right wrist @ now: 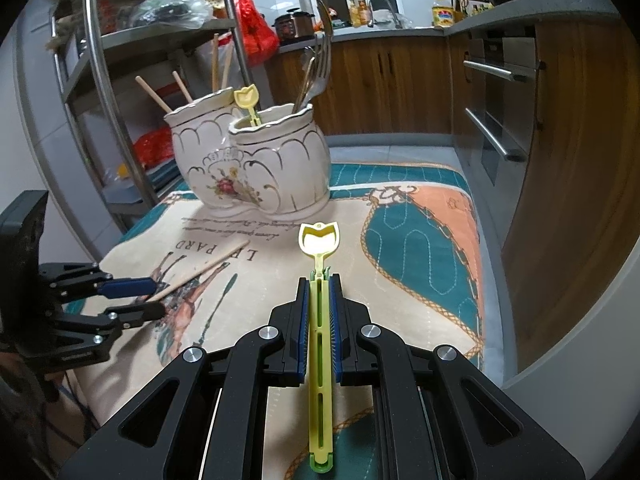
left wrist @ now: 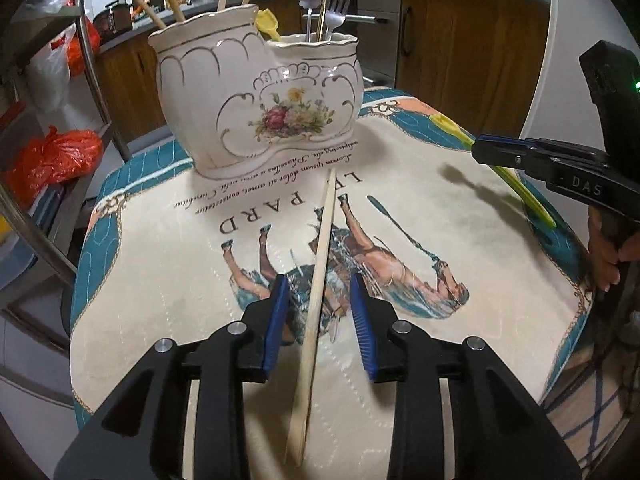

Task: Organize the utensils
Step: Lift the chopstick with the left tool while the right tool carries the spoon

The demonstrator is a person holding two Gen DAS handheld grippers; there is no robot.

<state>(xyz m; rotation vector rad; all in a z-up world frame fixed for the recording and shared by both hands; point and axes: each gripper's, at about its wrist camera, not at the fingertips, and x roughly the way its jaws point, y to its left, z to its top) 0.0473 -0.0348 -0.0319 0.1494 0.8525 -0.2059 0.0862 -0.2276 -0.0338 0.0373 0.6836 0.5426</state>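
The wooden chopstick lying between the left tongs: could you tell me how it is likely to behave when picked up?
The wooden chopstick looks thin and straight, so probably stiff and light. Being so narrow, it may pivot or slip between the open left tongs if gripped off-centre. On the soft cloth it seems unlikely to roll far.

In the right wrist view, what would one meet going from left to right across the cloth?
Left claw → wooden chopstick lying on the cloth → yellow-green utensil gripped by the right claw → peach and teal border of the cloth.
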